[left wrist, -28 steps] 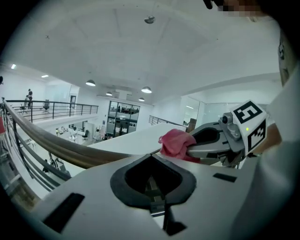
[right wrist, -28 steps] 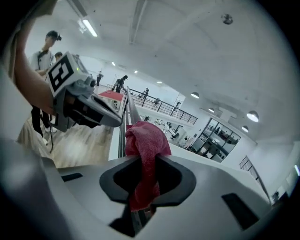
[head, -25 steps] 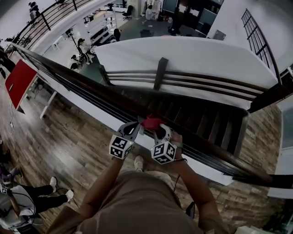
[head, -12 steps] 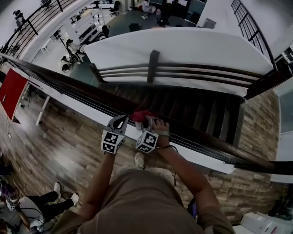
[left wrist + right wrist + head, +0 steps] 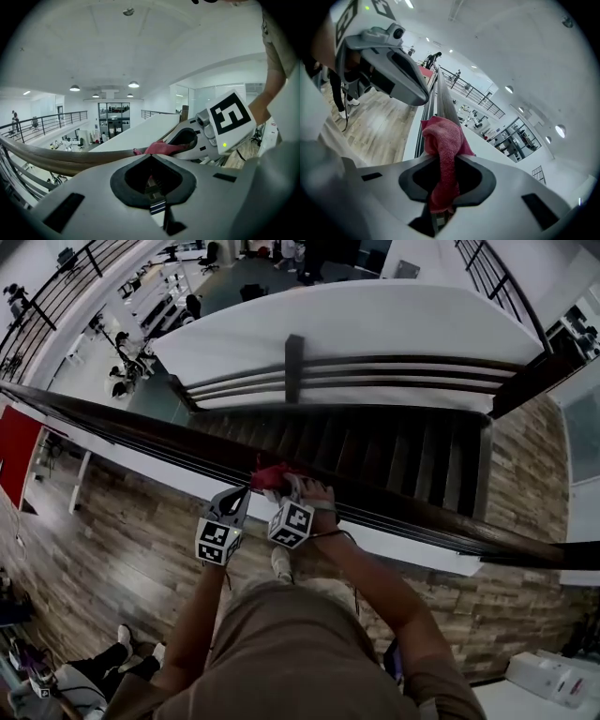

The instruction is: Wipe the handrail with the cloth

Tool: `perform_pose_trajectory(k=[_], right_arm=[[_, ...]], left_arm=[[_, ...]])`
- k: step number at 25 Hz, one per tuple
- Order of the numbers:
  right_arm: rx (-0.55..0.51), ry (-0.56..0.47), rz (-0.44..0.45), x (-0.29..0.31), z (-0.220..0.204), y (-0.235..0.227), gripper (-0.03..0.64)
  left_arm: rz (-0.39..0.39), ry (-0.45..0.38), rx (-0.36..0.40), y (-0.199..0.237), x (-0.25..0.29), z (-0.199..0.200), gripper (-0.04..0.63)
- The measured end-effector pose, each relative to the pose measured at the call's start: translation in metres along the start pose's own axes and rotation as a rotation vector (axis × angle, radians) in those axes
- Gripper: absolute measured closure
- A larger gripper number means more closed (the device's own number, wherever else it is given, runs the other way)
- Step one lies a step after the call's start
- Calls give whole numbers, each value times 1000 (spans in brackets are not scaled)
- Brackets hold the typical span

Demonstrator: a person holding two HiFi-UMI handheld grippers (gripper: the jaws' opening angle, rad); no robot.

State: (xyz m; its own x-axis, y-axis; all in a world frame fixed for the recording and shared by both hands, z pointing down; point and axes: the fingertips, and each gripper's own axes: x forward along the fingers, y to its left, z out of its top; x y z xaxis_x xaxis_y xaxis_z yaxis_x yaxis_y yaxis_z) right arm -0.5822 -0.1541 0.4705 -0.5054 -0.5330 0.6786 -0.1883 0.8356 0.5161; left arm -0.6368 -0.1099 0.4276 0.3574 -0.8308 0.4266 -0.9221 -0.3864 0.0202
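wiping step, i think: right gripper (image 5: 287, 487) closed on the cloth (image 5: 444, 138) at the handrail (image 5: 141, 430), left gripper (image 5: 240, 498) closed, empty; next probably slide the cloth along.

Both arms reach forward and down from the torso. The left arm (image 5: 200, 610) is close to straight, while the right arm (image 5: 375, 582) is bent at the elbow with its forearm angled inward. The left gripper (image 5: 244, 497) and the right gripper (image 5: 283, 487) sit side by side, tips close together and pointing away from the body. The right hand (image 5: 320, 499) is wrapped around its gripper's handle. The right gripper's jaws are clamped on a red cloth (image 5: 443, 145), and the left gripper's jaws are pressed together.
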Motion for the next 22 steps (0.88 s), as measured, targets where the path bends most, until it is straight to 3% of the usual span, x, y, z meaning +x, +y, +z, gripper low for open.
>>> perform_pose_trajectory(k=[8,22], right_arm=[[39,15,9,-22,-34,-20,537],[120,21,8,-122,-177,-41,537]], left_arm=[[9,25,-3,-24,9,16,577],[2,51,23,-192,43,32,577]])
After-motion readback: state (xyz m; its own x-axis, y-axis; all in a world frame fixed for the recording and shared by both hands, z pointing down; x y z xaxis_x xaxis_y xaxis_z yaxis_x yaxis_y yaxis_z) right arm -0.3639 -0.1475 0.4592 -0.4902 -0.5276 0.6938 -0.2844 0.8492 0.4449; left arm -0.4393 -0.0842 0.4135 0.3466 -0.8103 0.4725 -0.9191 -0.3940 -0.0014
